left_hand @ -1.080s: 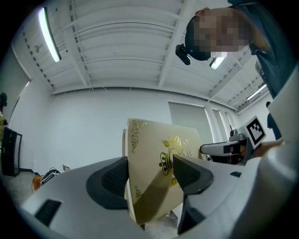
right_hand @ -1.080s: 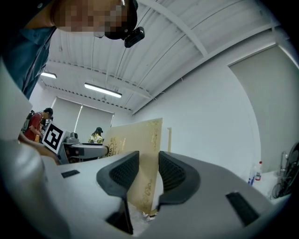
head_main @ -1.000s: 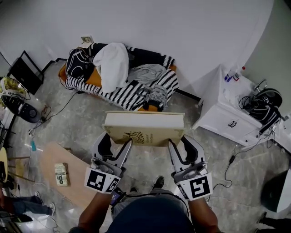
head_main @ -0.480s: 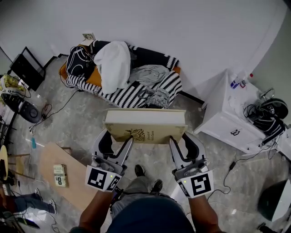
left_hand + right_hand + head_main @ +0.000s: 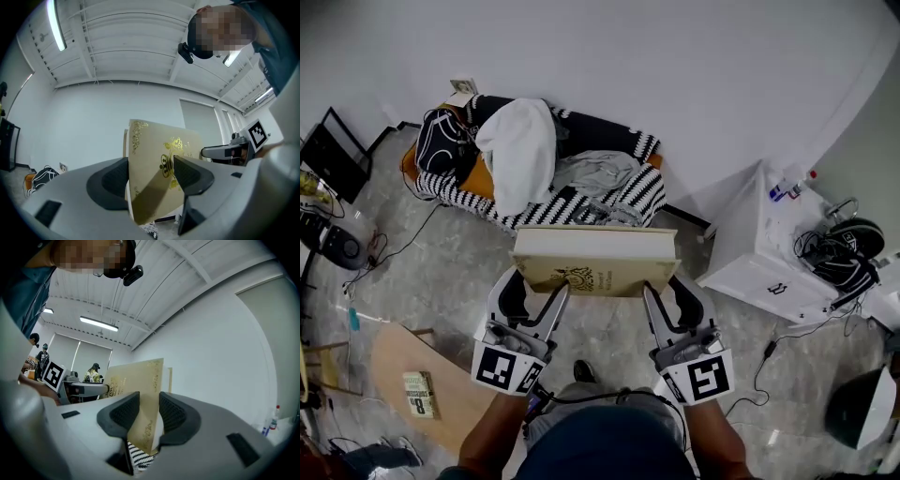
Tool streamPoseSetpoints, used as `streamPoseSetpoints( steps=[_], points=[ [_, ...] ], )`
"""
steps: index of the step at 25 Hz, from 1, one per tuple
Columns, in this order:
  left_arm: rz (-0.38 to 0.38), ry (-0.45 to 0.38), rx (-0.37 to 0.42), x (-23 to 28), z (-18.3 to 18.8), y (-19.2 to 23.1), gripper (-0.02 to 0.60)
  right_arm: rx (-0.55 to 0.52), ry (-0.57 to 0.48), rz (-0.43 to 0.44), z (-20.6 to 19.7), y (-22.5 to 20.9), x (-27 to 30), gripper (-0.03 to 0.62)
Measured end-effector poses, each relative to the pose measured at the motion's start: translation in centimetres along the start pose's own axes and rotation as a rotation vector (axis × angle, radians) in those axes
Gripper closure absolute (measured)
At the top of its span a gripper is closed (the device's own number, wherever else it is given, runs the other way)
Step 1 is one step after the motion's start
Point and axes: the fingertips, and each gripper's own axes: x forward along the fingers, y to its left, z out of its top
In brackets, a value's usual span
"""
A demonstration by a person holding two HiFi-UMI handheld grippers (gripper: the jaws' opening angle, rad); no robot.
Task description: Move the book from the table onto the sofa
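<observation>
A large tan book [image 5: 594, 262] with gold ornament on its cover is held level in the air between both grippers. My left gripper [image 5: 540, 287] is shut on its left end, and the left gripper view shows the book [image 5: 159, 173] clamped between the dark pads. My right gripper [image 5: 662, 287] is shut on the right end, the book [image 5: 140, 399] standing between its pads. Just beyond the book's far edge is the sofa [image 5: 483, 173], orange under a black-and-white striped cover, piled with white and grey clothes and a dark bag.
A wooden table [image 5: 403, 361] with a small book [image 5: 418, 394] on it lies at the lower left. A white cabinet [image 5: 764, 258] with bottles and cables stands at the right. A black monitor [image 5: 333, 155] and floor cables are at the left. People stand far off in the right gripper view.
Both grippers have carried the book forward toward the sofa, which now sits right behind the book's far edge. The wooden table has slipped lower and further behind at the left.
</observation>
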Motion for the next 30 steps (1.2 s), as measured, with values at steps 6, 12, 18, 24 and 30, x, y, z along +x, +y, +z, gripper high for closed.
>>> streamPoseSetpoints(
  steps=[6, 12, 18, 24, 30],
  points=[
    [-0.009, 0.006, -0.004, 3.2, -1.0, 3.6, 0.296, 0.005, 0.017, -0.008, -1.2, -1.2, 4.5, 0.453],
    [0.020, 0.027, 0.000, 7.5, -2.6, 6.1, 0.296, 0.027, 0.023, 0.019, -3.2, -4.3, 9.1, 0.453],
    [0.088, 0.064, -0.002, 13.2, -4.7, 8.9, 0.296, 0.056, 0.025, 0.081, -5.8, -8.7, 14.7, 0.453],
    [0.159, 0.076, 0.003, 18.8, -6.4, 10.6, 0.296, 0.071, 0.022, 0.146, -7.8, -13.5, 19.5, 0.453],
    [0.194, 0.107, 0.007, 22.6, -8.3, 13.3, 0.296, 0.099, 0.043, 0.177, -10.4, -15.9, 23.9, 0.453]
  ],
)
